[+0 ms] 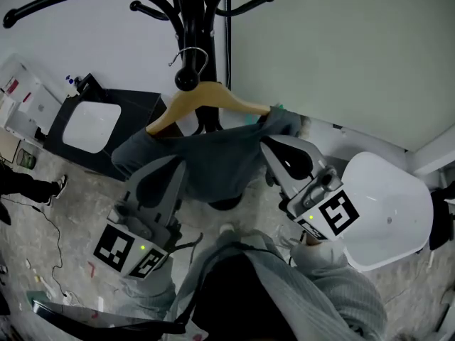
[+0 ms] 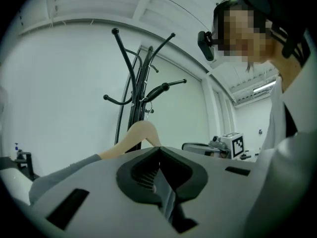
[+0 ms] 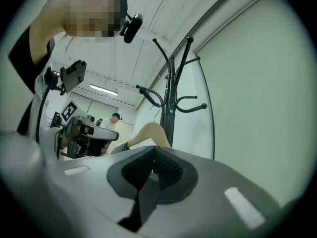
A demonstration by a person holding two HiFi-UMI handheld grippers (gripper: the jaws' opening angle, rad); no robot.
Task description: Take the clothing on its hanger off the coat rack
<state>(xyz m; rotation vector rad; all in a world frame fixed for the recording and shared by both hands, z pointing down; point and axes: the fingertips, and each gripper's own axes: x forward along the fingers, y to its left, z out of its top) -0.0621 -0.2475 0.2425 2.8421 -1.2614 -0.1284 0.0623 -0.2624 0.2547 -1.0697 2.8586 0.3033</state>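
Note:
A wooden hanger (image 1: 206, 98) hangs by its metal hook on the black coat rack (image 1: 192, 6), with a grey garment (image 1: 213, 155) draped over it. My left gripper (image 1: 169, 163) is shut on the garment's left side, just under the hanger's arm. At the garment's right edge my right gripper (image 1: 266, 144) is shut on the cloth too. In the left gripper view the shut jaws (image 2: 159, 149) point up at the hanger (image 2: 141, 135) and rack (image 2: 138, 83), grey cloth (image 2: 64, 175) beside them. The right gripper view shows its shut jaws (image 3: 154, 150) below the hanger (image 3: 151, 133).
A white rounded chair (image 1: 387, 212) stands close on the right. At the left are a black stand with a white tray (image 1: 92, 126) and a bystander's shoe (image 1: 60, 185). The pale wall (image 1: 341, 48) is right behind the rack. Another person (image 3: 115, 118) stands far off.

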